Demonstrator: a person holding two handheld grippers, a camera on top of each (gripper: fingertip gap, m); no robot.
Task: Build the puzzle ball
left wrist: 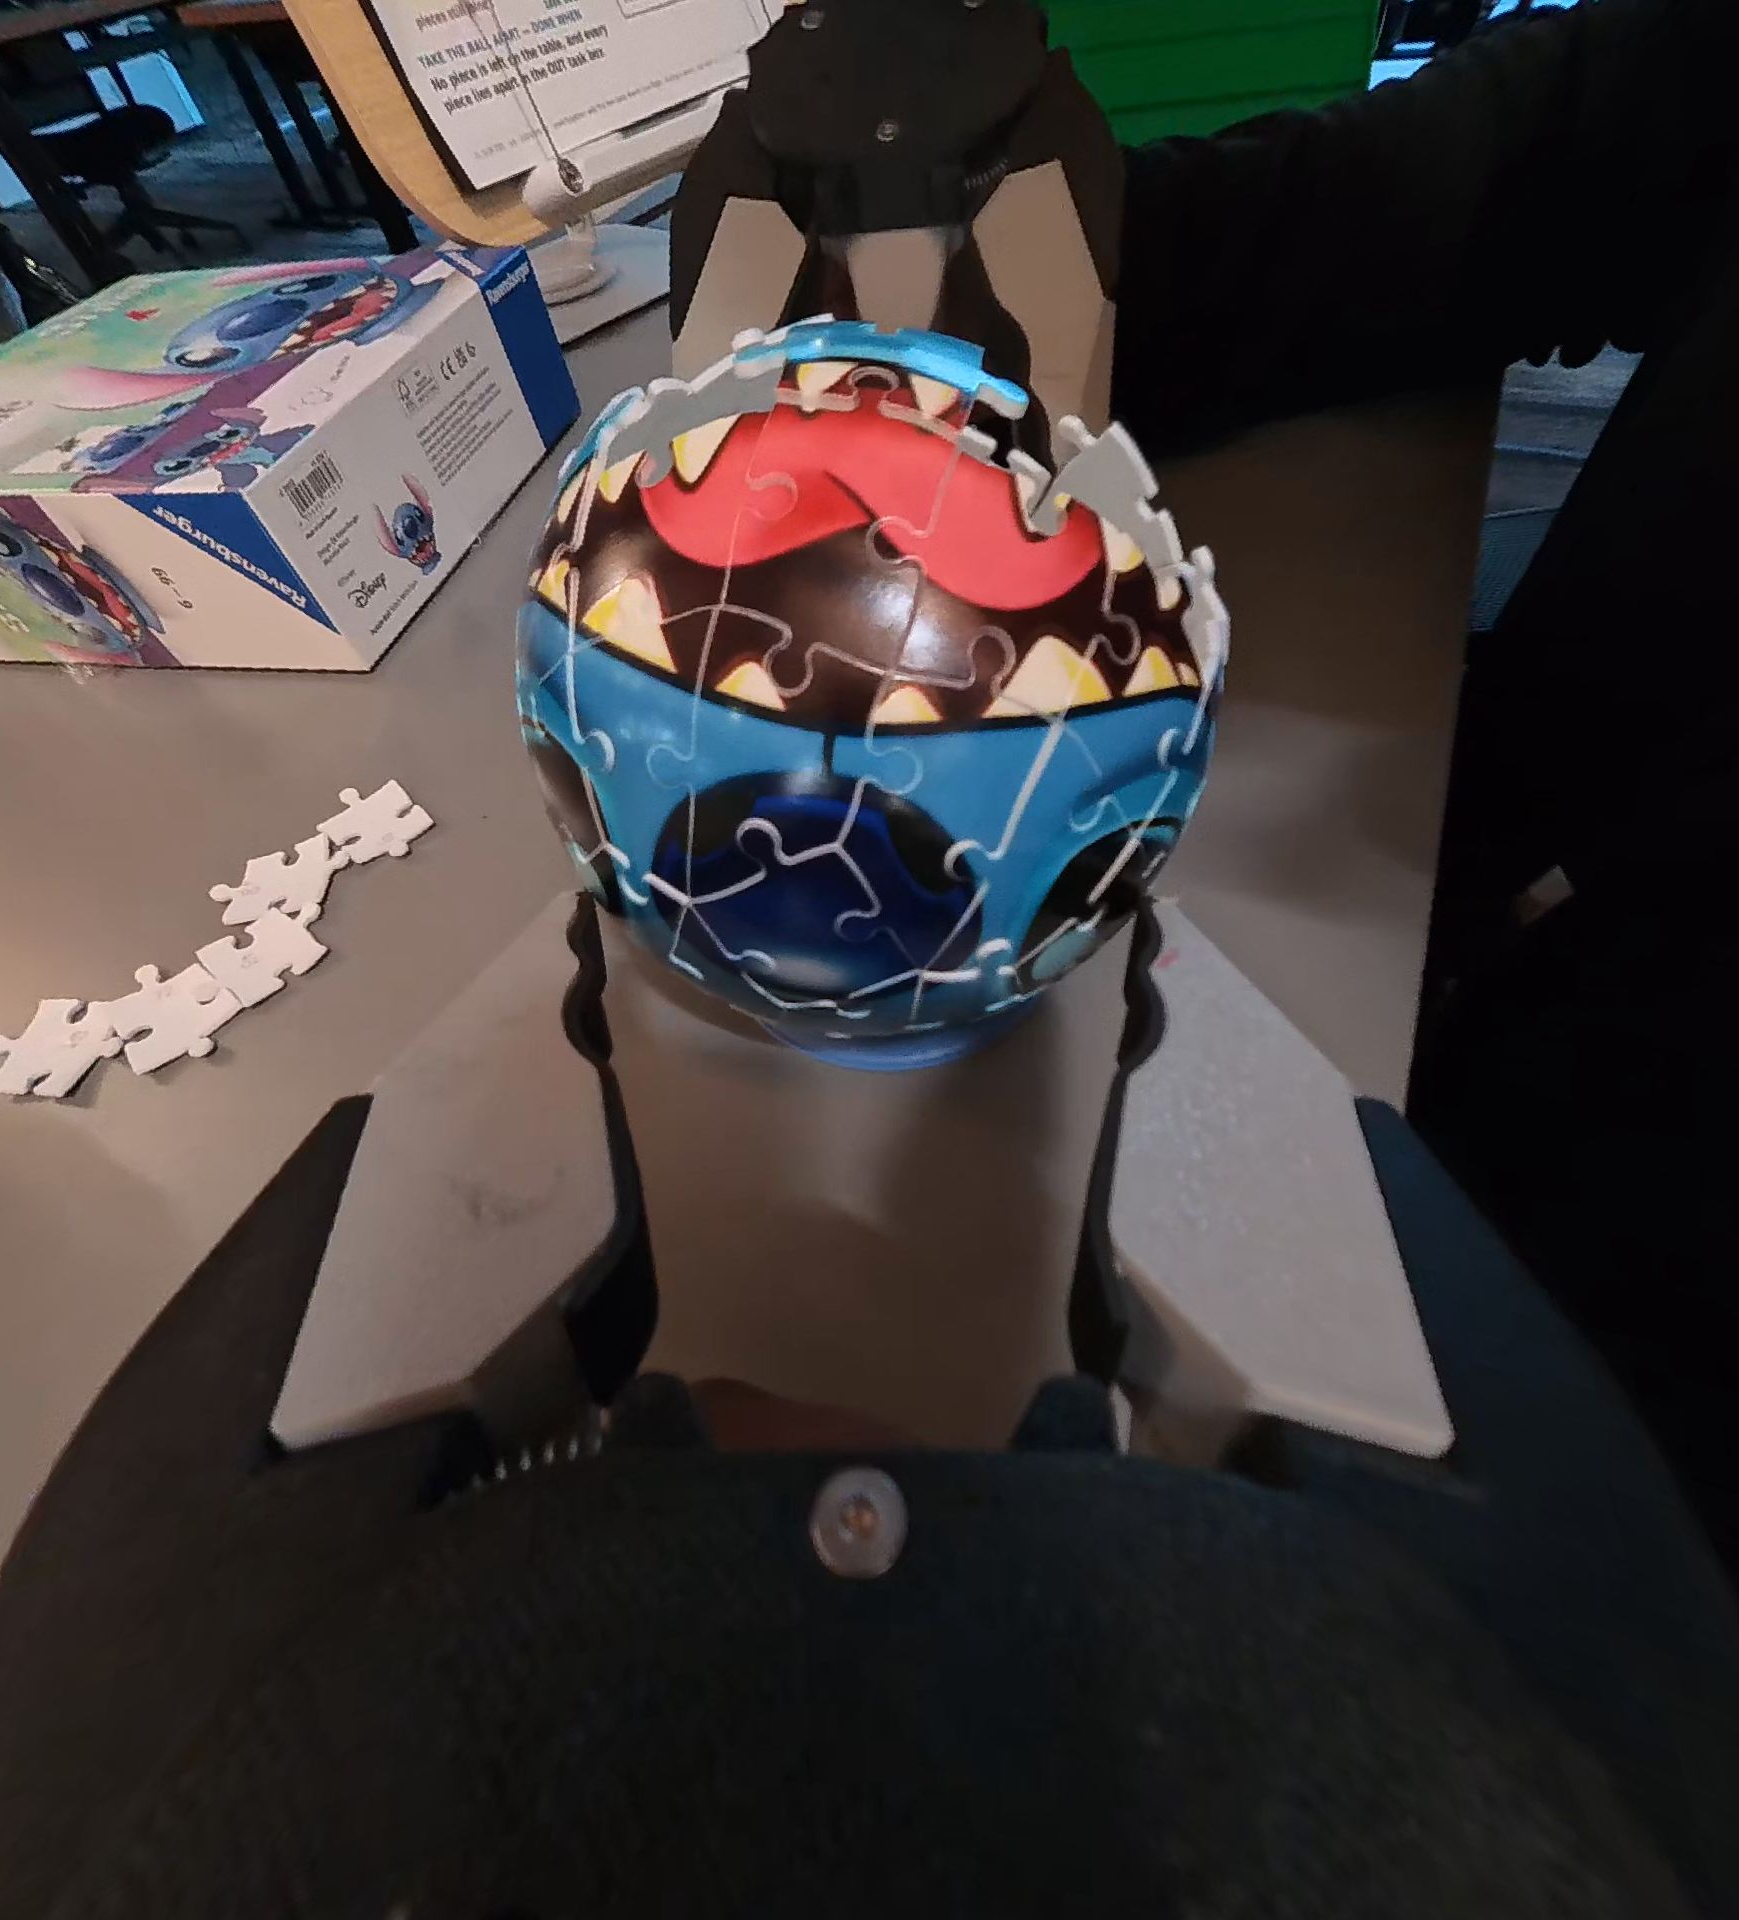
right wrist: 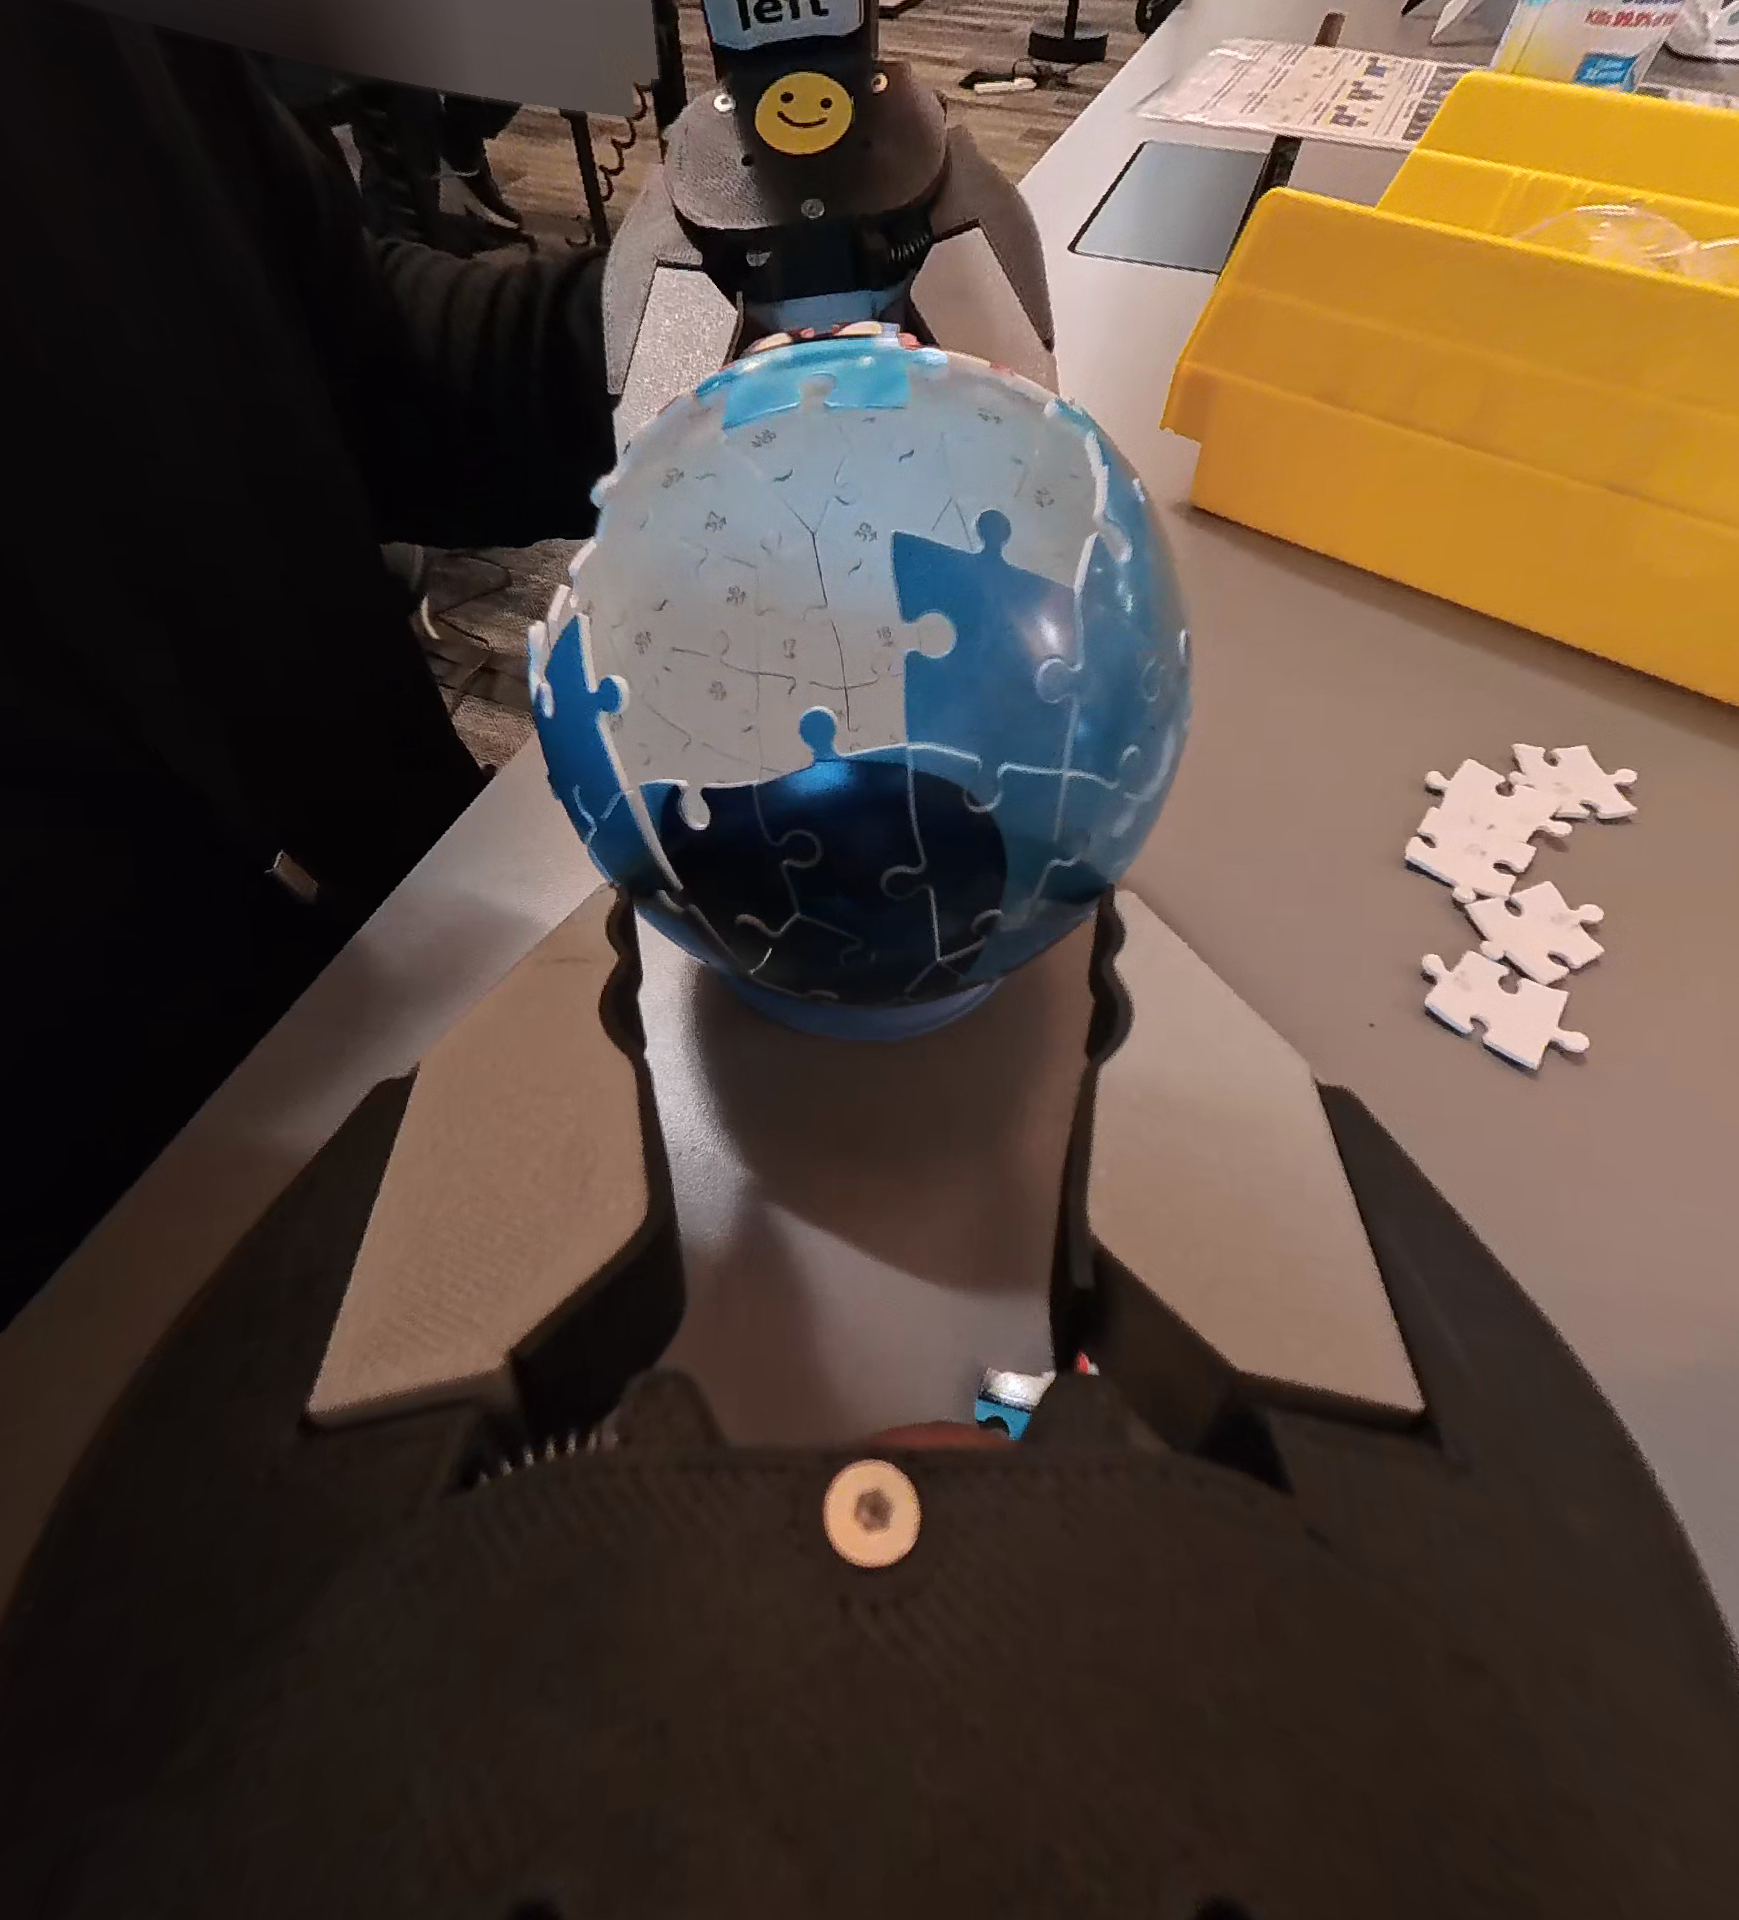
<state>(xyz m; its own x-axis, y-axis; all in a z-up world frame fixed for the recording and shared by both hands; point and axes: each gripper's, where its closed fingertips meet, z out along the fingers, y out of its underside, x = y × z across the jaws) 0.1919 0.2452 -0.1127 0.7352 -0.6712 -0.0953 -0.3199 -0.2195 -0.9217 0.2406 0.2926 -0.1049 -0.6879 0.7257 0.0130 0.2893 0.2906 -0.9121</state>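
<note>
My left tongs (left wrist: pixel 860 914) stood apart, their tips on either side of the puzzle ball (left wrist: pixel 865 707) low down at its flanks, seemingly touching it, though I could not tell whether they pressed. My right tongs (right wrist: pixel 860 925) were apart in the same way, flanking the ball's lower part from the opposite side. The two tools faced each other across the ball.

The ball sat on a blue ring base (right wrist: pixel 870 1013) on the grey counter (left wrist: pixel 169 790), near its edge. It was unfinished: from the left wrist view the printed side showed a red tongue, teeth and blue below, with a jagged open rim at the top. From the right wrist view a large gap let me see the pale, numbered backs of the far pieces.

A few loose white pieces (left wrist: pixel 210 945) lay face down on the counter just beside the ball. Farther off lay the puzzle box (left wrist: pixel 221 447), and on the other side a yellow bin (right wrist: pixel 1530 436).
</note>
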